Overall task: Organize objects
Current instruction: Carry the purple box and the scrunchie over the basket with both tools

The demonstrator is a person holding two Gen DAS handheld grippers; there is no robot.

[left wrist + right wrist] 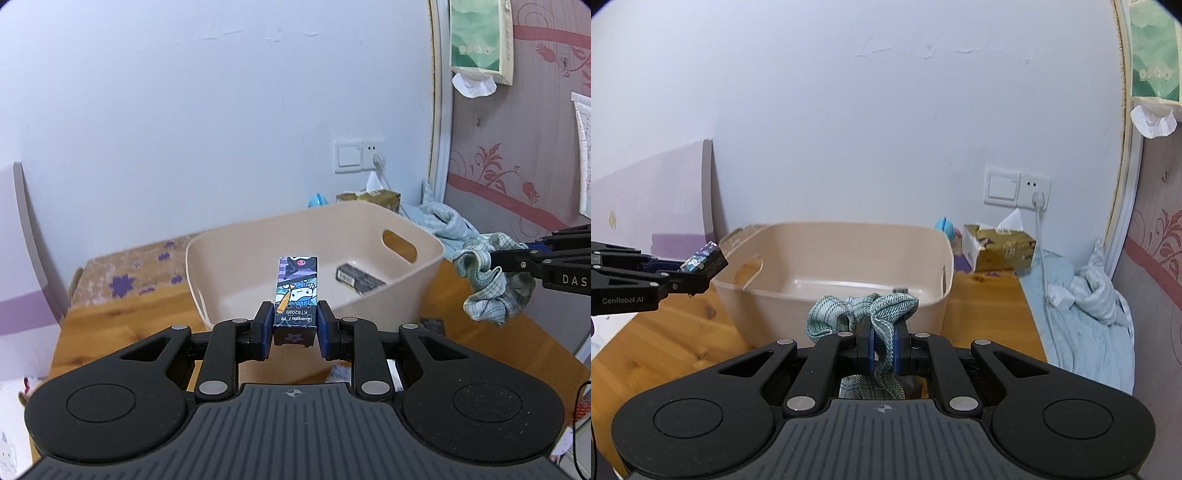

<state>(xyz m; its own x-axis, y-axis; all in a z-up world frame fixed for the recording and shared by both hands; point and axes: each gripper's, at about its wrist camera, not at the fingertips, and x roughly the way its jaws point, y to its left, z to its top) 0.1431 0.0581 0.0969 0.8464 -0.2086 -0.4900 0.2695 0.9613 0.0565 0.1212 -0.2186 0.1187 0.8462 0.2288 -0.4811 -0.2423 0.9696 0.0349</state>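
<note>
Your cartoon-printed box (296, 295) reads "Guangbo" and "KT82089". Your left gripper (685, 275) is marked "GenRobot.AI"; your right gripper (496, 260) shows "DAS".

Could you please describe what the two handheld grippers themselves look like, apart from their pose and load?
Both are matte black plastic linkages with silver rivets. The left gripper has blue pads on its fingers and a ribbed grey base with a crosshair mark; its side reads "GenRobot.AI". The right gripper looks the same; its side shows the letters "DAS". No sleeves or hands are visible.
</note>
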